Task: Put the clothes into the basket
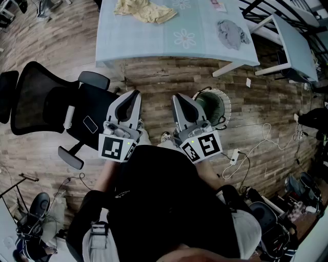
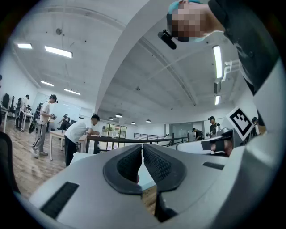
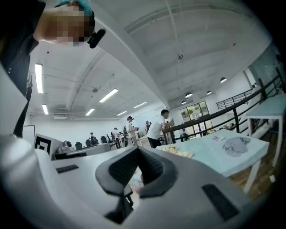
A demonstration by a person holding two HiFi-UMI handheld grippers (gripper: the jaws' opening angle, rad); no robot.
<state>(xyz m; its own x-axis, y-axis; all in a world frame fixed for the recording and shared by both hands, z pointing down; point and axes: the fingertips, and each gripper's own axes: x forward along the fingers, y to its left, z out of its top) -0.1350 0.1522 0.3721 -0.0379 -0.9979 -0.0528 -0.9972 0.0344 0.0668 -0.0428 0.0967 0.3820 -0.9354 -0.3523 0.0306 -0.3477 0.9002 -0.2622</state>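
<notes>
A yellow garment [image 1: 146,10] and a grey garment [image 1: 231,33] lie on the table with the pale blue flowered cloth [image 1: 169,43] ahead of me. A round green-and-white basket [image 1: 215,105] stands on the wooden floor in front of that table, just right of my right gripper [image 1: 178,97]. My left gripper [image 1: 134,94] is held beside it, both well short of the table. Both point level, with jaws together and nothing between them. The right gripper view shows the right gripper [image 3: 137,150], the yellow garment [image 3: 176,151] and the grey garment [image 3: 236,145] far off. The left gripper [image 2: 142,146] faces the room.
A black office chair [image 1: 56,110] stands close on my left. A power strip with cables [image 1: 233,156] lies on the floor at the right. A second table [image 1: 294,46] sits at the far right. People [image 2: 78,134] stand at desks in the distance.
</notes>
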